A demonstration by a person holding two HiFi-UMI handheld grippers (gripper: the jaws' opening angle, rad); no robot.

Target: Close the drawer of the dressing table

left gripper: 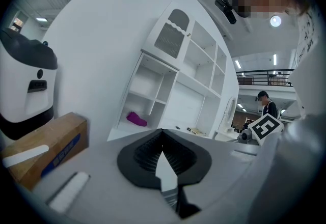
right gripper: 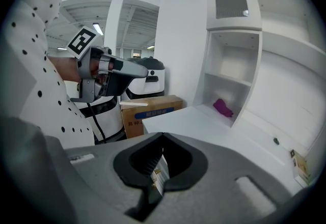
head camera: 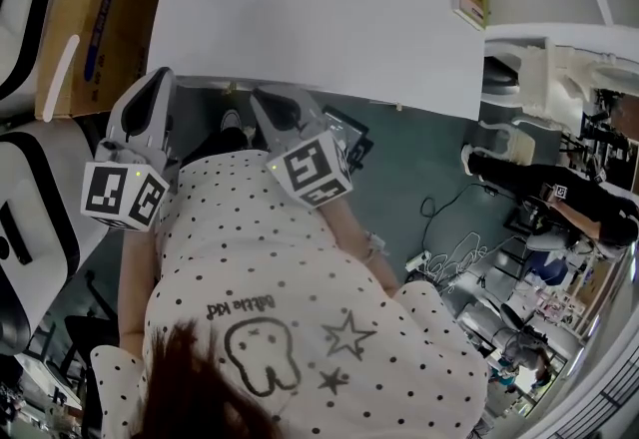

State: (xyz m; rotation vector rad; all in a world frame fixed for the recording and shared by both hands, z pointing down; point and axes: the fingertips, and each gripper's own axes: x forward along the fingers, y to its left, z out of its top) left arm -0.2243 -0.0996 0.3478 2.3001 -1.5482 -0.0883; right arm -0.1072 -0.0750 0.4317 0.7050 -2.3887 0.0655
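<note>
The white dressing table (head camera: 319,18) stands in front of me, its top filling the upper head view. Its shelf unit (left gripper: 173,90) holds a purple thing (left gripper: 136,118) in a low compartment. In the right gripper view a small dark knob (right gripper: 275,141) sits on a white panel below the shelves; I cannot tell whether a drawer stands open. My left gripper (head camera: 150,98) and right gripper (head camera: 275,106) hover close to my chest, short of the table's edge. Both have their jaws together with nothing between them, as the left gripper (left gripper: 163,134) and right gripper (right gripper: 163,139) show in their own views.
A cardboard box (head camera: 95,18) leans left of the table. White and black machines (head camera: 30,218) stand at the left. Another person (head camera: 559,193) is at the right, with cables (head camera: 449,247) on the green floor.
</note>
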